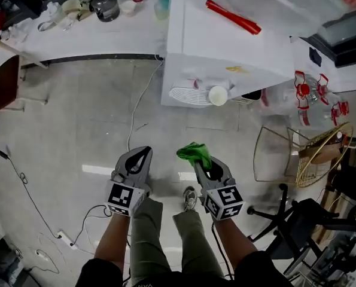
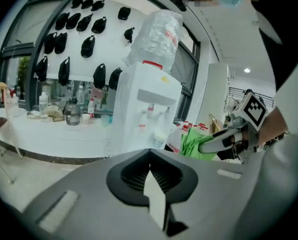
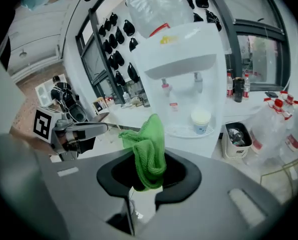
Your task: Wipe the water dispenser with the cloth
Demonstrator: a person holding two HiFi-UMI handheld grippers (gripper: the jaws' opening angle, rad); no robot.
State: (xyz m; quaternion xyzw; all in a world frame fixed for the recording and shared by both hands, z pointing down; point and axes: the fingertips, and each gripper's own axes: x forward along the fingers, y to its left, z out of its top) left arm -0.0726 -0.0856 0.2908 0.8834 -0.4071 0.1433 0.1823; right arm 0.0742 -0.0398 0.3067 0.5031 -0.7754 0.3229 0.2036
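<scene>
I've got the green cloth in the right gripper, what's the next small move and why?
Probably carry the right gripper forward until the green cloth meets the water dispenser on its white front. The cloth is pinched between that gripper's fingers, but the dispenser stands well ahead, with nothing touching it. The left gripper is shut and empty, so it can hang back.

Head view looks down; both gripper views face the water dispenser (image 2: pixel 144 106).

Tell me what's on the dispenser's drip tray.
One white cup stands on the drip tray of the dispenser. Nothing else shows on it. Whether the cup holds anything cannot be told.
</scene>
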